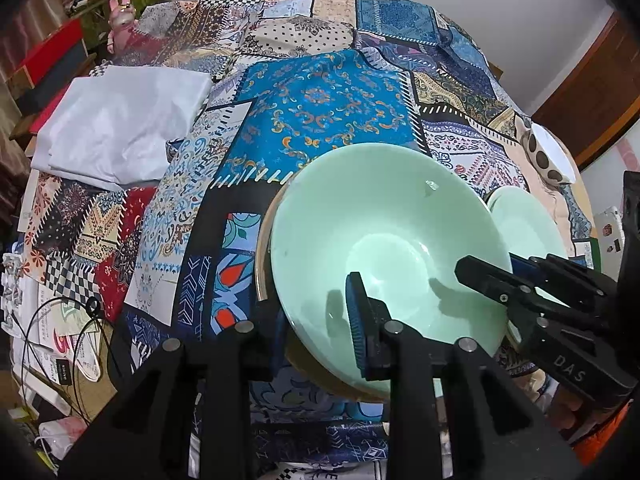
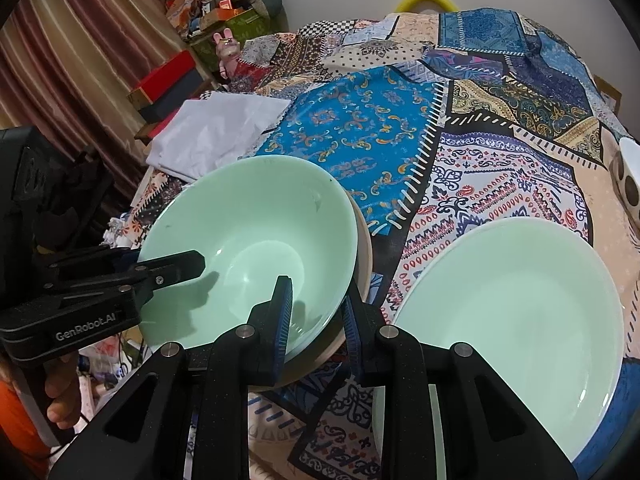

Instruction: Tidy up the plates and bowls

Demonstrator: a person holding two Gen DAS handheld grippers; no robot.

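Left to right: white folded cloth [image 1: 120,136] far left on the patchwork tablecloth [image 1: 328,108], then the green bowl [image 1: 384,240], then the green plate [image 2: 512,320], then a spotted bowl [image 1: 548,156] at the right edge, cut off in both views. Green bowl sits tilted on a beige dish [image 1: 264,256]; only a sliver of that dish's rim shows, the rest is hidden under the bowl. Left gripper [image 1: 320,324] straddles the bowl's near-left rim: one blue pad inside the bowl, the outer finger mostly hidden behind the rim, so clamped on the rim as far as visible. Right gripper [image 2: 318,320] does likewise on the bowl's near-right rim, one pad inside, one outside, closed on it. Left wrist view shows only a slice of the plate, blocked by bowl and right gripper; right wrist view shows it nearly whole, flat on the cloth just beside the bowl, apart from it. Right wrist view also shows the hand [image 2: 64,396] on the left gripper, partly cut off.
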